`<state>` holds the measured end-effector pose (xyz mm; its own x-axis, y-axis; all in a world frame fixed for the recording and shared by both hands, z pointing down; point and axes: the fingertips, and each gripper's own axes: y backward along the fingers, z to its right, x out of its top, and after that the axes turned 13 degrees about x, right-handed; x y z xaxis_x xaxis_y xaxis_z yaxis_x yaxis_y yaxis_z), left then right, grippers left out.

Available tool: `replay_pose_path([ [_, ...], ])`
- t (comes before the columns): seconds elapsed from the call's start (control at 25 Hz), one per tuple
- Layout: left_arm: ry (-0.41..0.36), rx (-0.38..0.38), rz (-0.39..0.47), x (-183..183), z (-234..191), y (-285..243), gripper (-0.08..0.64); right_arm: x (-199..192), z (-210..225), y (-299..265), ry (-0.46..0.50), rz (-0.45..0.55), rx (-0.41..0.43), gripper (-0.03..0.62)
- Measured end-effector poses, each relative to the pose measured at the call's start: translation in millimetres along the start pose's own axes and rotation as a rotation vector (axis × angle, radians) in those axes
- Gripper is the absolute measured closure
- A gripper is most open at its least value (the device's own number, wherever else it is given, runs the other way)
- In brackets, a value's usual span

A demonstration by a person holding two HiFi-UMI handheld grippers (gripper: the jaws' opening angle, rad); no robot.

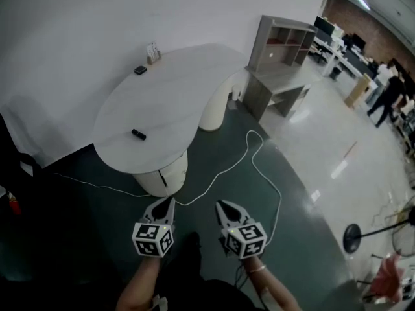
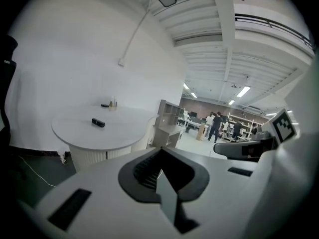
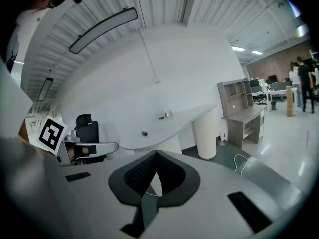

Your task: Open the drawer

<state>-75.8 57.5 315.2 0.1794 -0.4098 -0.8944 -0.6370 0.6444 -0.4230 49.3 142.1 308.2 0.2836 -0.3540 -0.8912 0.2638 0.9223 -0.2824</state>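
My left gripper [image 1: 164, 205] and right gripper [image 1: 225, 207] hang side by side above the dark floor [image 1: 214, 193], just short of the white table [image 1: 162, 102]. Both are clenched on nothing, jaws pressed together. A white cable [image 1: 249, 154] snakes across the floor ahead of them. A grey desk [image 1: 275, 86] stands beyond the table, to the right. I cannot make out the drawer on either piece from here
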Motion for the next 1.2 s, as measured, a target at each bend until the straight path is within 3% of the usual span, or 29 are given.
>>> replay_pose_path([
  [0.4,0.051,0.034,-0.024,37,-29,-93,0.557,35,71,-92,0.004,-0.085,0.048,0.589],
  [0.76,0.131,0.182,-0.041,31,-39,-117,0.558,46,105,-133,0.051,-0.169,0.188,0.589],
  [1.2,0.192,0.322,-0.028,25,-6,-118,0.558,45,131,-130,0.093,-0.258,0.336,0.589],
])
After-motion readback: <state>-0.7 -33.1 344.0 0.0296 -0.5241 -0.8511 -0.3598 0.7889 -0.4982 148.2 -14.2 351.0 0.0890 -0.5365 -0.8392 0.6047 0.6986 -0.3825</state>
